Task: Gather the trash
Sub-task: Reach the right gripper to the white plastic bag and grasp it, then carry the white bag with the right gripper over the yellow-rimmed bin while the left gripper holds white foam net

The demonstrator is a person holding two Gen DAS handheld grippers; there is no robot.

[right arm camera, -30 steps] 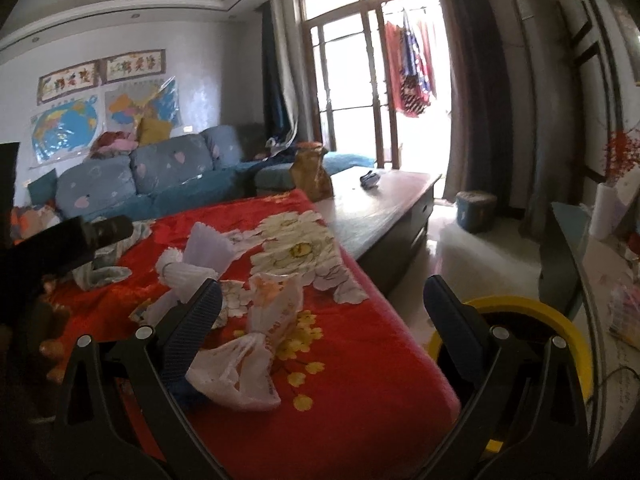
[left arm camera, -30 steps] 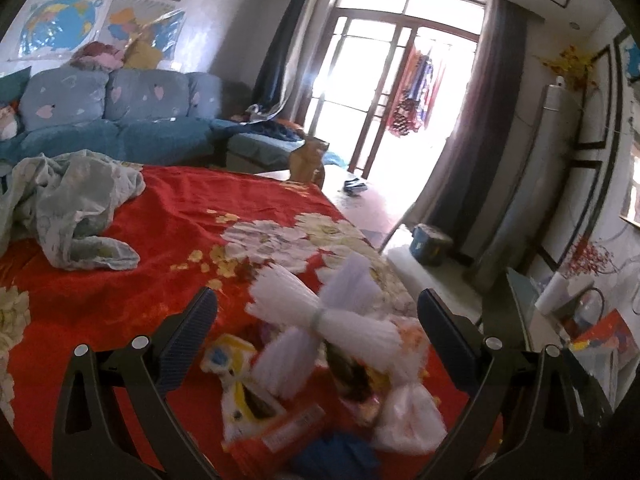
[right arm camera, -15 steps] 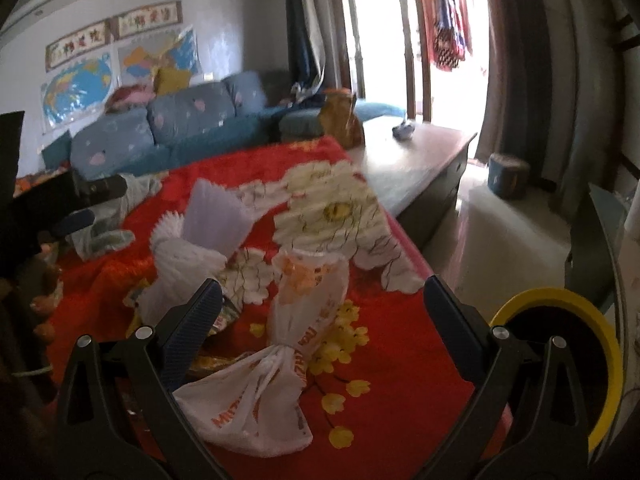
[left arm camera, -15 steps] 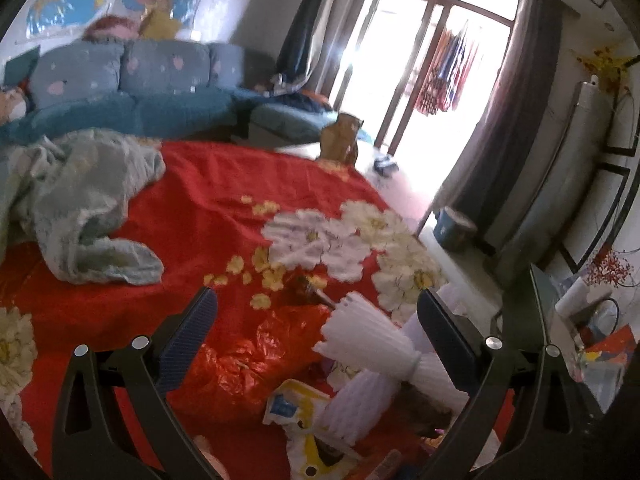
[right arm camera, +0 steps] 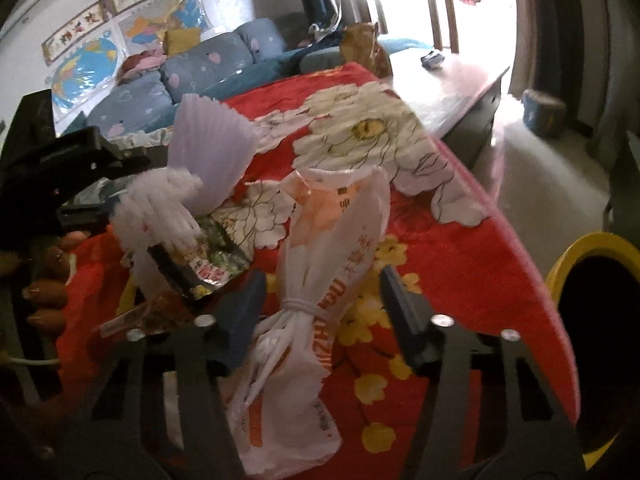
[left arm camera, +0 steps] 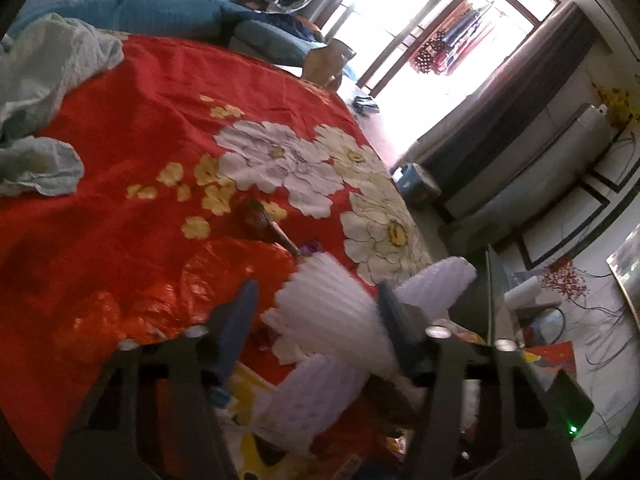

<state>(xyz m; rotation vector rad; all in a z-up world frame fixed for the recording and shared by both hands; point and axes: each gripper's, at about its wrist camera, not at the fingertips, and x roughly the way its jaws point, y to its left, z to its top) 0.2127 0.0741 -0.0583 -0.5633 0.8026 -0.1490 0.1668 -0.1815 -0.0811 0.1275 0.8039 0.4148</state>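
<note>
A white foam net lies on the red flowered bedspread. My left gripper is over it with the net between its closing jaws, and a gap still shows at the left pad. A white plastic bag with orange print, tied at its neck, lies between the closing jaws of my right gripper; neither pad touches it. In the right wrist view the left gripper and a hand show at the left, by the foam net.
A yellow-rimmed bin stands on the floor to the right of the bed. Loose on the bed lie a dark snack wrapper, a red plastic bag, a yellow wrapper and a crumpled pale cloth. A wooden table lies beyond.
Both grippers have sunk toward the trash and tipped downward. Their jaws have gone from wide to much narrower, the left around the foam net and the right around the white bag.
</note>
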